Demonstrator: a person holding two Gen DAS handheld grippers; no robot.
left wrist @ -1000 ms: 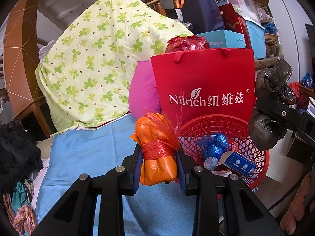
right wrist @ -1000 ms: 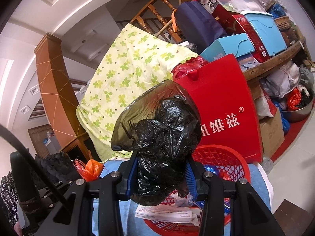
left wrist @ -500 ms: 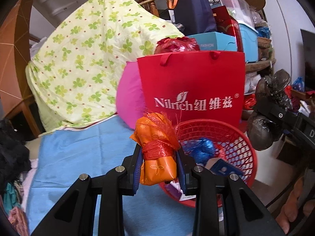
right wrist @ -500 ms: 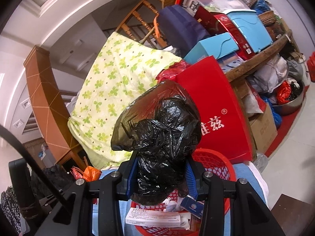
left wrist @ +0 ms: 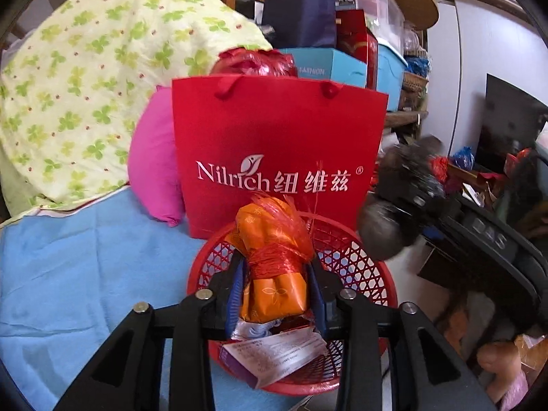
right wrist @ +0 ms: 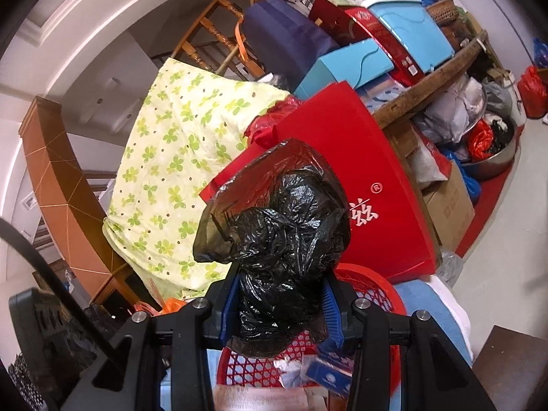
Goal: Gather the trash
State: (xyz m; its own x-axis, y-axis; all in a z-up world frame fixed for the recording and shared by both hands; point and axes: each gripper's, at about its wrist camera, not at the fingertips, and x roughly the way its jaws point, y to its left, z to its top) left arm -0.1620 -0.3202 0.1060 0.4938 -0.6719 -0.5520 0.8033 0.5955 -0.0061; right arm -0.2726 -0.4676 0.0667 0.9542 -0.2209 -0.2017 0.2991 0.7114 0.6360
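A: Two loads over one bin. The left gripper [left wrist: 276, 294] has an orange packet [left wrist: 274, 267], tied round with red plastic, between its fingers [left wrist: 236, 294], right above the red basket [left wrist: 373, 267]. The fingers are spreading at this moment; on the left I see a sliver of gap beside the packet, so I judge it nearly free.

B: And the right gripper [right wrist: 279, 311]?

A: Holding a crumpled black plastic bag [right wrist: 274, 239] above the basket's near rim. Its fingers are easing apart too, but the blue pads still sit against the plastic on both sides. Pinched, I'd say.

B: What could go wrong?

A: First, crowding. In the left view the black bag hangs just beside the far right of the rim. If both drop together the bag may glance off the packet, or miss the rim and land on the floor.

B: The basket itself?

A: It sits at the edge of the blue sheet [left wrist: 85, 274], part of it seeming to overhang, with paper leaflets and a blue carton already inside. A knock from either gripper might tip it off.

B: Anything else?

A: The bag is light and bulges well above the fingers. It could cling to a pad, or spring open and perch on the pile. The red paper bag [left wrist: 274, 144] stands touching the basket behind; a stray swing could topple it.
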